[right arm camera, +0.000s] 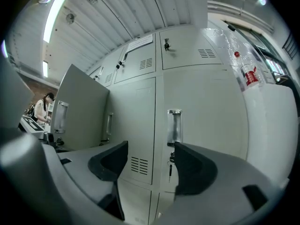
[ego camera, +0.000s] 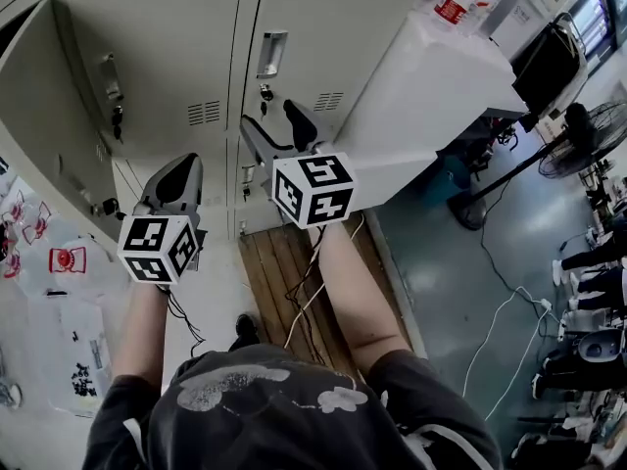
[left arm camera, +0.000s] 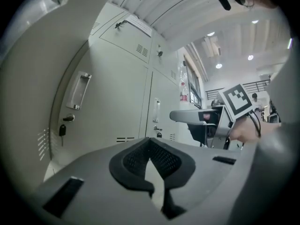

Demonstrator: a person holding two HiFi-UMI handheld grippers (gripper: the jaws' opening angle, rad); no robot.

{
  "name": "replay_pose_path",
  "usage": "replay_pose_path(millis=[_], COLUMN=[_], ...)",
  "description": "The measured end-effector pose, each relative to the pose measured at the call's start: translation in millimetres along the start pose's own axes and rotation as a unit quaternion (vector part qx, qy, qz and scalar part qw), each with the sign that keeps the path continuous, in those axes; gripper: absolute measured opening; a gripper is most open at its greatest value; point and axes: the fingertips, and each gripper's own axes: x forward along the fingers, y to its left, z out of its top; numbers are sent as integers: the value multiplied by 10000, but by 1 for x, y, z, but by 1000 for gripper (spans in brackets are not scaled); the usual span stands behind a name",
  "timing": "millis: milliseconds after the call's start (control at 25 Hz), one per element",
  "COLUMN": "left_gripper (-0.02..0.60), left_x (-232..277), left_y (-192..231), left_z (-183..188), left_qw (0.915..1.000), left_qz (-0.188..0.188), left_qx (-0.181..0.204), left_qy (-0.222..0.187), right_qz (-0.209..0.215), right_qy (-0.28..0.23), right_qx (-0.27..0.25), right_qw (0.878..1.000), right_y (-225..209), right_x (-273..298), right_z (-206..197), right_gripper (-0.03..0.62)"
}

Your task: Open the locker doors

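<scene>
L gripper [left arm camera: 151, 148] jaws together, R gripper [right arm camera: 150, 156] jaws apart, empty, facing locker door [right arm camera: 208, 107]; bottle [right arm camera: 249, 74] label unreadable.

Both bare arms reach forward, away from the body, each hand hidden behind a gripper that points level. The grey plastic left gripper [ego camera: 179, 169] [left arm camera: 150, 142] sits on the near left; its two black-padded jaws are pressed together at the tips with nothing between them. Its black-and-white marker cube [ego camera: 157, 248] caps the left forearm [ego camera: 145, 336]. The grey plastic right gripper [ego camera: 281, 125] [right arm camera: 147, 161] is held farther out and to the right, with its jaws spread wide and touching nothing. Its own marker cube [ego camera: 313, 190] sits above the right forearm [ego camera: 348, 292].
</scene>
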Motion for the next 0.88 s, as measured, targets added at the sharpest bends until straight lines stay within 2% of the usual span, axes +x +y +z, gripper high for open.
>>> replay_pose_path(millis=[320, 880], left_gripper=[8, 9], left_x=[33, 59], left_y=[25, 44], left_z=[-4, -3], left_qw=[9997, 9997], left_qz=[209, 226], left_qx=[-119, -96], left_qy=[60, 65], right_qz=[139, 149], right_qy=[17, -173], right_qx=[-78, -398], right_qw=[9999, 9989], right_y=[-18, -32], right_x=[47, 98], right_z=[4, 20], right_gripper=[301, 299])
